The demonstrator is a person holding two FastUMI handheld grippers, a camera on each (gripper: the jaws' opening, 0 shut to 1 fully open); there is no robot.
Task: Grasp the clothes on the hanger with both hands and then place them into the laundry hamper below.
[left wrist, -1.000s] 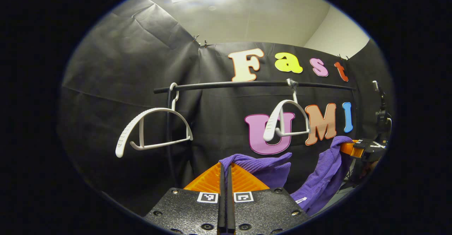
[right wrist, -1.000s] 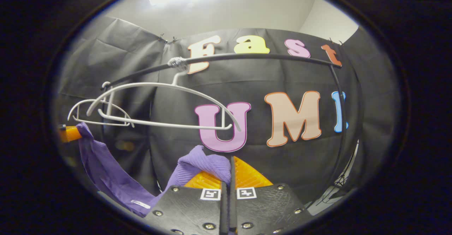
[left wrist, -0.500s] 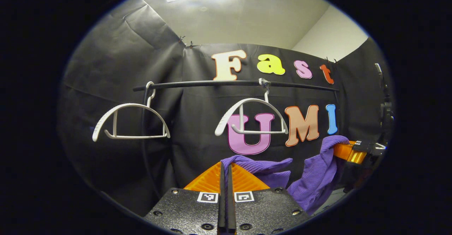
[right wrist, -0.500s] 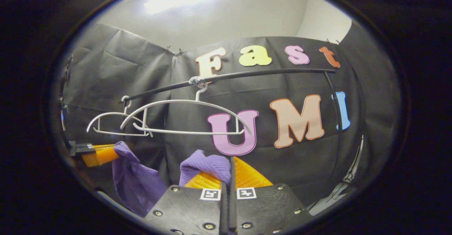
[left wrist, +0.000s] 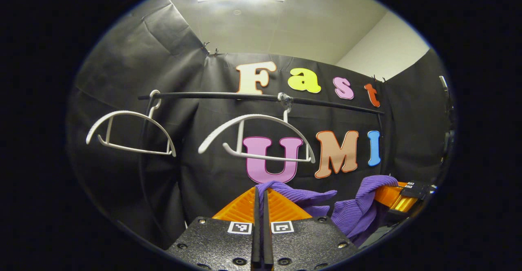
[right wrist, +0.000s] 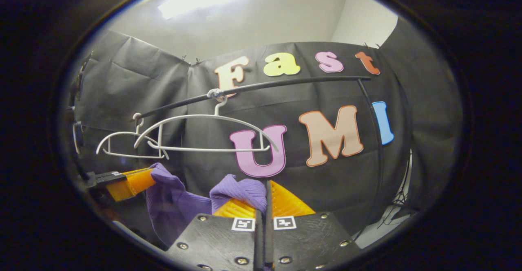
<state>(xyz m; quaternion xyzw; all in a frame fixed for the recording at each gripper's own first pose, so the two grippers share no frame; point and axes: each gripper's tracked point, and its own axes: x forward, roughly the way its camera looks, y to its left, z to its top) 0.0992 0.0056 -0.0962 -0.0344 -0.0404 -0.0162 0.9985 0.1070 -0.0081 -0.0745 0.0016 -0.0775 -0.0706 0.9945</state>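
With both grippers clamped on it, the purple knit garment (left wrist: 359, 212) hangs between them, clear of the rail. Nearest, the left gripper (left wrist: 259, 195) pinches one bunched edge, fingers pressed together with fabric spilling out; the right gripper (right wrist: 265, 193) grips another edge the same way. It looks soft, light and floppy to me: ribbed knit that sags and folds, nothing fragile, though a thin pinch could slip, so a thick bunched hem or shoulder seems the safest hold. Beyond, two white hangers (left wrist: 130, 134) (left wrist: 261, 138) dangle bare from the black rail (left wrist: 228, 96). I can't see the hamper from here, so lowering will be blind.
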